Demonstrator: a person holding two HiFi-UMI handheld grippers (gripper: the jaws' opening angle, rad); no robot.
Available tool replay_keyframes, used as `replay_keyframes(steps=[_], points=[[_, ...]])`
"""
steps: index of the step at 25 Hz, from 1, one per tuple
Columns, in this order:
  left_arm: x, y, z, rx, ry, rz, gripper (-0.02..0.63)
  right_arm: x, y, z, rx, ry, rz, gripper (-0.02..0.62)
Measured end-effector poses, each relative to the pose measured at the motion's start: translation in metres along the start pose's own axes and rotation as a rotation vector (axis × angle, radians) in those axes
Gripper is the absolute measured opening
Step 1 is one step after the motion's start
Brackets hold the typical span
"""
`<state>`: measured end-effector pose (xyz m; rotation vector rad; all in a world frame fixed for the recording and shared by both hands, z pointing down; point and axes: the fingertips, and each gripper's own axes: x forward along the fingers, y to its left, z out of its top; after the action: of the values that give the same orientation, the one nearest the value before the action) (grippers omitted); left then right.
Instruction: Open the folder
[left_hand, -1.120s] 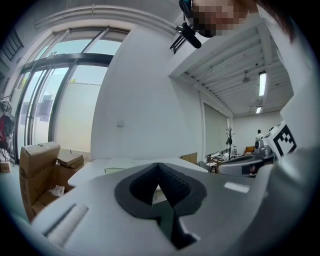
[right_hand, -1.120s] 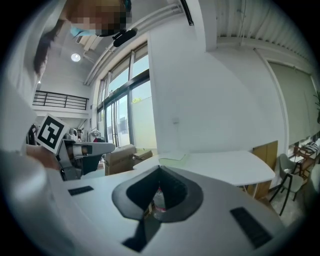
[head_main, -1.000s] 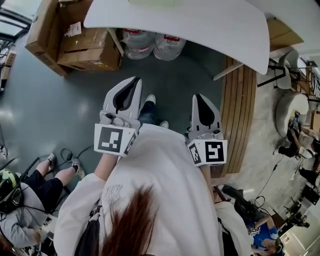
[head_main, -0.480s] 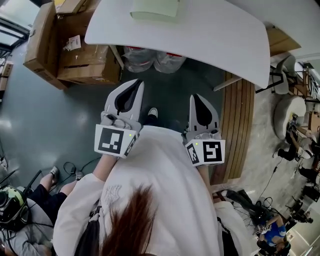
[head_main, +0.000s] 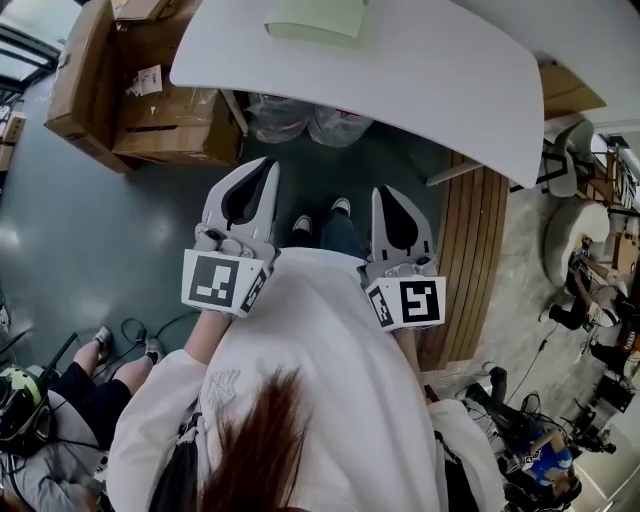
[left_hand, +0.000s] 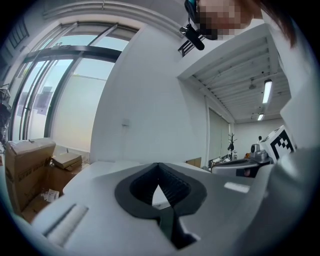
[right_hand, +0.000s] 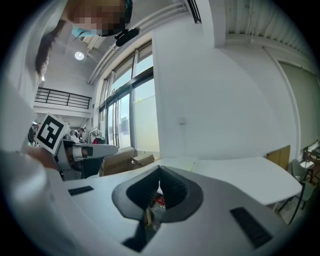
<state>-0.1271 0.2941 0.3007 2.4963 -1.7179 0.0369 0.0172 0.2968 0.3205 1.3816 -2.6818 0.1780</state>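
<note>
Green folder (head_main: 313, 20) untouched on tabletop (head_main: 430, 70), well ahead of left tongs (head_main: 268, 162) and right tongs (head_main: 384, 190), both pinched together, empty; opening outstanding.

Left gripper (head_main: 268, 165) centre-left, right gripper (head_main: 384, 193) centre-right of frame, side by side, both pointing toward frame top. Jaws of each together, nothing between them.

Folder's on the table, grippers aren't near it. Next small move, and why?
Probably step toward the table and bring both grippers over its near edge. The pale green folder lies flat at the tabletop's far side; the left gripper and right gripper hang over the floor short of the table, jaws together, nothing between them. Opening jaws can likely wait until the folder is within reach.
</note>
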Motion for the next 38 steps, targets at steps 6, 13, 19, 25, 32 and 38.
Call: replay_keyframes(steps=[6,13,19,25,32,38], points=[[0.024,-0.005,0.009,-0.012,-0.015,0.039,0.008,0.012,-0.031,0.007,-0.008,0.002,0.019,0.005],[0.068,-0.019,0.02,-0.028,-0.028,0.071,0.008,0.023,-0.076,0.017,-0.022,0.01,0.045,0.005],[0.103,-0.038,0.02,-0.026,-0.03,0.064,0.008,0.03,-0.113,0.016,-0.018,0.007,0.045,0.005],[0.131,-0.05,0.021,-0.005,-0.02,0.053,0.008,0.036,-0.14,0.018,-0.004,-0.001,0.041,0.005],[0.142,-0.041,0.018,0.002,-0.024,0.091,0.008,0.049,-0.156,0.016,-0.003,-0.006,0.059,0.005],[0.149,-0.028,0.016,-0.001,-0.021,0.106,0.008,0.062,-0.161,0.014,0.003,0.002,0.051,0.005]])
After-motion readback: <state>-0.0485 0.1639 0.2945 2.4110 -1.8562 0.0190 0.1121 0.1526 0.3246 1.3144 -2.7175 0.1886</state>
